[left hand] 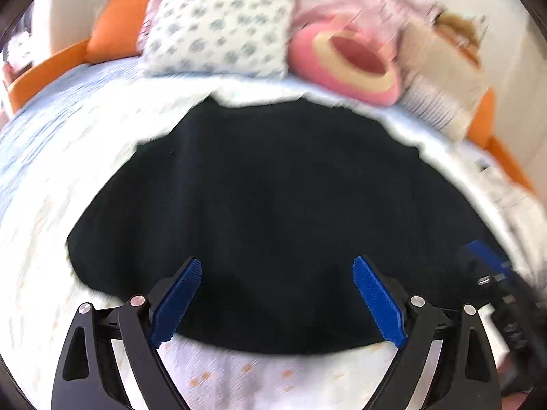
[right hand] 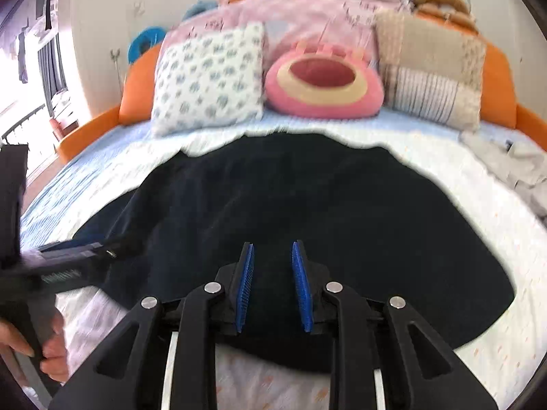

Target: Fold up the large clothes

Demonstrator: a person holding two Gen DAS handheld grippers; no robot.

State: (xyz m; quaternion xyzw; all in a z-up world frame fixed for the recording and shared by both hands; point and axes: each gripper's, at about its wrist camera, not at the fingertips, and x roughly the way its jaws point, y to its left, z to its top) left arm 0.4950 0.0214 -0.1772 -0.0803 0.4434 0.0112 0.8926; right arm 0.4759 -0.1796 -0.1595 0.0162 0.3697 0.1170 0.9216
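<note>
A large black garment (left hand: 266, 212) lies spread flat on the bed; it also fills the middle of the right wrist view (right hand: 307, 212). My left gripper (left hand: 277, 263) is open wide and empty, hovering over the garment's near edge. My right gripper (right hand: 272, 249) is partly open with a narrow gap, empty, over the garment's near hem. The left gripper shows at the left in the right wrist view (right hand: 68, 263), held by a hand. The right gripper shows blurred at the right edge of the left wrist view (left hand: 495, 273).
A white patterned bedspread (right hand: 461, 177) covers the bed with an orange frame (right hand: 85, 136). At the head lie a blue-flowered pillow (right hand: 208, 78), a pink bear cushion (right hand: 324, 85), a beige striped pillow (right hand: 430, 68) and a pink quilt (right hand: 307, 10). Grey clothes (right hand: 512, 164) lie at the right.
</note>
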